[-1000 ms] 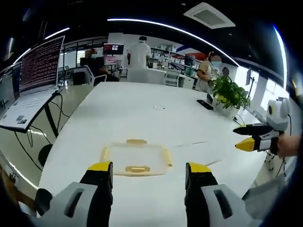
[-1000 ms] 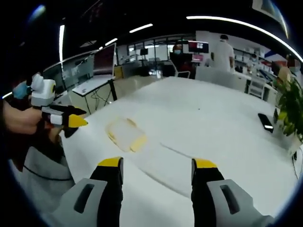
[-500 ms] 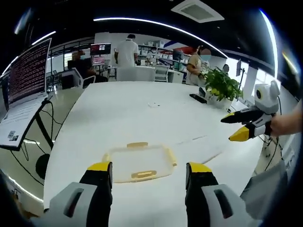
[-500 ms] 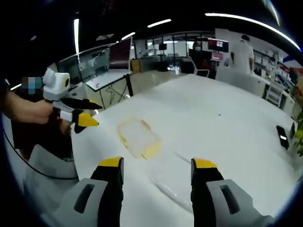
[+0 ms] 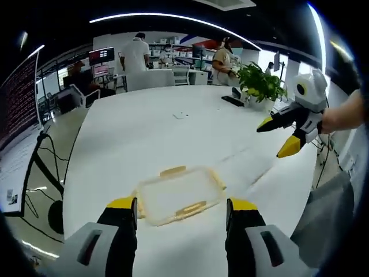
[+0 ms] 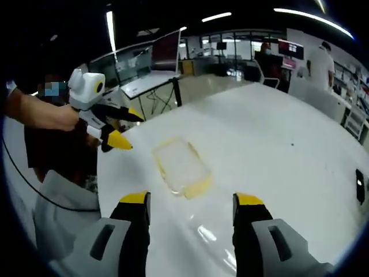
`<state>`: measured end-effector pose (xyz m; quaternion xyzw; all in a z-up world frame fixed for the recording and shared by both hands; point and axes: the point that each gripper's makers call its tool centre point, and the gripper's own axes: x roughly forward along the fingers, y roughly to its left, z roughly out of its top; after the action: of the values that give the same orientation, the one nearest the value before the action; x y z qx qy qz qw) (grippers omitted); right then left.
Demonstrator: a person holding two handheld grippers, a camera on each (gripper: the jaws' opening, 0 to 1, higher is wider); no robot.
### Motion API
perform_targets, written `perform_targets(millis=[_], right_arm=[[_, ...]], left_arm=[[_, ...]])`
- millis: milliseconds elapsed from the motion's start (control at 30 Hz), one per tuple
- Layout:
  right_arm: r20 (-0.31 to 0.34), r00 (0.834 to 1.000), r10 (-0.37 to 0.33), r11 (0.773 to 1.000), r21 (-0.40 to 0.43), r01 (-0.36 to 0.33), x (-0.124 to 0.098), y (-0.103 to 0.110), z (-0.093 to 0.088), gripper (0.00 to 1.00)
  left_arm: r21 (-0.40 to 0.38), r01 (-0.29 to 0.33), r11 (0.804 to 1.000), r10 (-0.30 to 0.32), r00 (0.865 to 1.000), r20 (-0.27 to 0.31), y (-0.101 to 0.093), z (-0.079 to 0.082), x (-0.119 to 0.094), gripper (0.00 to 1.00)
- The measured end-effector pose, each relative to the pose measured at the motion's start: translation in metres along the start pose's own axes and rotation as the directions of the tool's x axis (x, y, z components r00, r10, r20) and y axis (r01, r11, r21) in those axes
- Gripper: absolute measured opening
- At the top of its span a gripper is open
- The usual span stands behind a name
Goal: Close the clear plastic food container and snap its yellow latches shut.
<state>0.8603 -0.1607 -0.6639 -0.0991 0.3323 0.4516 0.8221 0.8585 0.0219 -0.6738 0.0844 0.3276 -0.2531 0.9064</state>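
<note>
While both claws hover above the white counter (image 5: 150,133), the clear plastic food container (image 5: 179,195) lies flat on it, near the counter's near edge in the left gripper view, just beyond the tips of the left claw (image 5: 180,209). Its lid looks to be resting on top, with a yellow latch (image 5: 173,171) on the far long side and another yellow latch (image 5: 191,209) on the near side; whether they are snapped down cannot be told. The left claw stands wide open, its yellow-tipped jaws apart and holding nothing, the container showing between them.

In the right gripper view the same container (image 6: 182,166) sits ahead and slightly left of the right claw (image 6: 192,202), which is likewise spread wide and empty. The left claw (image 6: 124,128) enters that view from the left, held in a hand (image 6: 55,117), its jaws parted and hanging to the left of the container, apart from it.

In the left gripper view the right claw (image 5: 275,138) comes in from the right, open and off the counter. A potted plant (image 5: 258,83) and a dark phone (image 5: 233,101) rest at the counter's far end. A laptop (image 5: 17,98) stands on a side desk to the left, and people stand in the background.
</note>
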Motion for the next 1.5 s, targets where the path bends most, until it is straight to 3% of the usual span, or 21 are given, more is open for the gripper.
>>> perform_targets(millis=[233,433,567,700,1000,1100,1133,1167,1233,1500], right_arm=[[-0.076,0.995,0.061,0.995,-0.078,-0.067,0.014,-0.003,0.004,0.56],[-0.119,0.989,0.083,0.987,-0.125,-0.098,0.021,-0.008,0.008,0.57],[-0.144,0.986,0.09,0.981,-0.159,-0.113,0.026,-0.008,0.006,0.58],[-0.164,0.982,0.098,0.975,-0.182,-0.128,0.03,-0.006,0.006,0.59],[-0.228,0.965,0.126,0.954,-0.238,-0.181,0.044,-0.002,0.007,0.6],[-0.266,0.956,0.125,0.942,-0.27,-0.198,0.048,-0.002,0.003,0.6],[-0.278,0.954,0.116,0.936,-0.29,-0.199,0.05,-0.003,0.001,0.61],[-0.288,0.951,0.113,0.932,-0.3,-0.202,0.052,-0.003,0.0,0.61],[-0.299,0.947,0.115,0.93,-0.302,-0.208,0.056,-0.004,-0.001,0.61],[-0.325,0.938,0.123,0.923,-0.31,-0.229,0.068,-0.005,-0.001,0.62]], left_arm=[[0.12,0.057,0.991,-0.049,0.997,-0.062,0.009,0.003,0.006,0.58],[0.237,0.133,0.962,-0.112,0.989,-0.099,0.009,0.011,0.013,0.58],[0.351,0.194,0.916,-0.149,0.977,-0.152,0.004,0.009,0.02,0.58],[0.445,0.274,0.853,-0.198,0.957,-0.212,-0.003,0.006,0.022,0.58],[0.509,0.367,0.779,-0.231,0.922,-0.311,0.014,-0.001,0.026,0.58],[0.512,0.408,0.756,-0.254,0.904,-0.345,0.02,-0.005,0.028,0.58],[0.541,0.42,0.729,-0.26,0.9,-0.348,0.023,-0.006,0.03,0.58],[0.555,0.425,0.715,-0.253,0.897,-0.362,0.027,-0.009,0.031,0.57],[0.55,0.432,0.715,-0.243,0.891,-0.383,0.035,-0.015,0.035,0.58],[0.553,0.478,0.683,-0.249,0.863,-0.439,0.051,-0.028,0.041,0.57]])
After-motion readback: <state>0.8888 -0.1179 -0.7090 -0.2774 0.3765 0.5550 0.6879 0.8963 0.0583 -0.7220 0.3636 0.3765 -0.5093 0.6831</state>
